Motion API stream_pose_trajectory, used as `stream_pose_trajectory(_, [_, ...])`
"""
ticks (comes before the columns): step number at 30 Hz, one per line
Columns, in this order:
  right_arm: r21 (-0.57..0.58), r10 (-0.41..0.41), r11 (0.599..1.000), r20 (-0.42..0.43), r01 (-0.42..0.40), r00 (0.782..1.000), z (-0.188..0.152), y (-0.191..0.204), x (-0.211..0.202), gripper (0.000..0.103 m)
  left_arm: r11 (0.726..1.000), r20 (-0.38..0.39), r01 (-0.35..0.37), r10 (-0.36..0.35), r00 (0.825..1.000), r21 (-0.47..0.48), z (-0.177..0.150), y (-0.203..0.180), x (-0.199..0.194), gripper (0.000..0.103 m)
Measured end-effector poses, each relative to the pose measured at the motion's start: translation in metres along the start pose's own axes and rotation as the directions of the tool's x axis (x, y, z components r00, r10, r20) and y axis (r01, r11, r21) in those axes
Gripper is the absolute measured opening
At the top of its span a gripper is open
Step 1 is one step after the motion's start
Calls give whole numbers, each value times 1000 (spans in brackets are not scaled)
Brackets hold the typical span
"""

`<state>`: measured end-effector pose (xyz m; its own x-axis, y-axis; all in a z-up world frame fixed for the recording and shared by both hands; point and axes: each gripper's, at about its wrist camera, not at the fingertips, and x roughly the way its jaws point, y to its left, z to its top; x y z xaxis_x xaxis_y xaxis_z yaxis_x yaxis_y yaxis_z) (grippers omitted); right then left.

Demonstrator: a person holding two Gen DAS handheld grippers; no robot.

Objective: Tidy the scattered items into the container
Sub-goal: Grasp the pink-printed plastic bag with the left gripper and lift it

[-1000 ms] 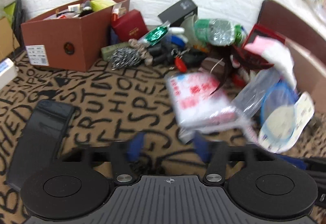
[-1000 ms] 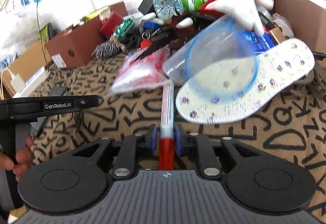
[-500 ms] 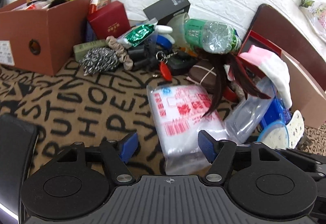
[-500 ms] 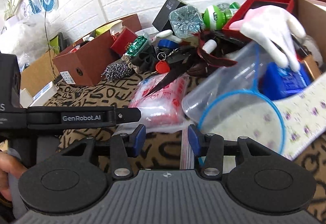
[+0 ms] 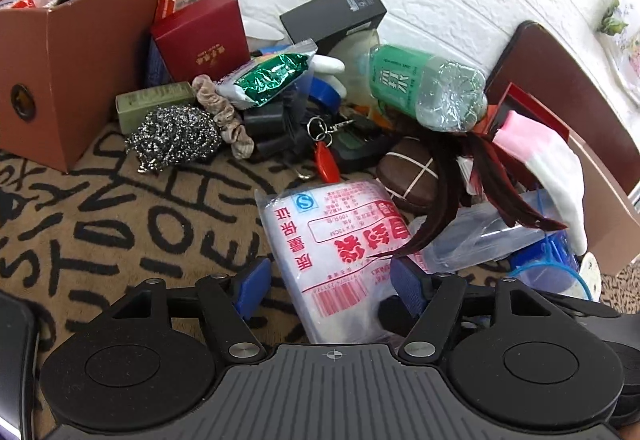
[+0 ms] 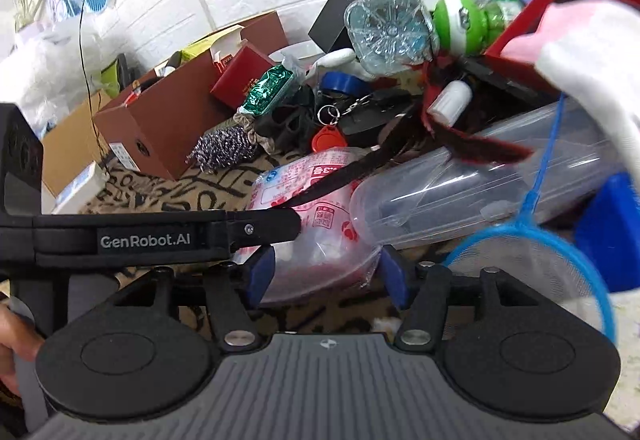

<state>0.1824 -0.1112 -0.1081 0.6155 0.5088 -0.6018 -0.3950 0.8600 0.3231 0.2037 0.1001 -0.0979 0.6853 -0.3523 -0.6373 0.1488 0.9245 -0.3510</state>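
right gripper (image 6: 326,276) released the pen, both now straddle plastic bag (image 5: 340,240)

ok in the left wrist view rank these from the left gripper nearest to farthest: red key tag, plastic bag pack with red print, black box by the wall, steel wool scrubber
From the left gripper:
1. plastic bag pack, between the open fingers.
2. red key tag, just beyond the pack, centre.
3. steel wool scrubber, farther back on the left.
4. black box, rearmost, against the wall.

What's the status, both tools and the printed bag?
Left tool open, astride plastic bag. Right tool open, same bag. Dark strap lies across bag.
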Motion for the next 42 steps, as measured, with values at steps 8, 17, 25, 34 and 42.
stream_pose_trajectory(8, [-66, 53, 996, -51, -56, 997, -9, 25, -2, 54, 999, -16, -36, 37, 999, 38, -9, 12, -32, 46])
stream_pose_trajectory(17, [-50, 144, 988, -94, -149, 985, -27, 47, -20, 55, 998, -33, -57, 57, 998, 5, -26, 34, -62, 79])
stream_pose_trajectory(25, [41, 137, 990, -99, -133, 986, -18, 35, -5, 59, 999, -67, 39, -39, 997, 2, -17, 32, -46, 54])
stream_pose_trajectory(34, [-25, 121, 992, -116, -125, 986, -15, 45, 4, 61, 999, -59, 50, -48, 997, 22, -12, 28, -32, 63])
stream_pose_trajectory(42, [55, 125, 991, -96, -120, 988, -7, 40, 8, 46, 996, -40, -24, 27, 999, 86, -8, 12, -44, 47])
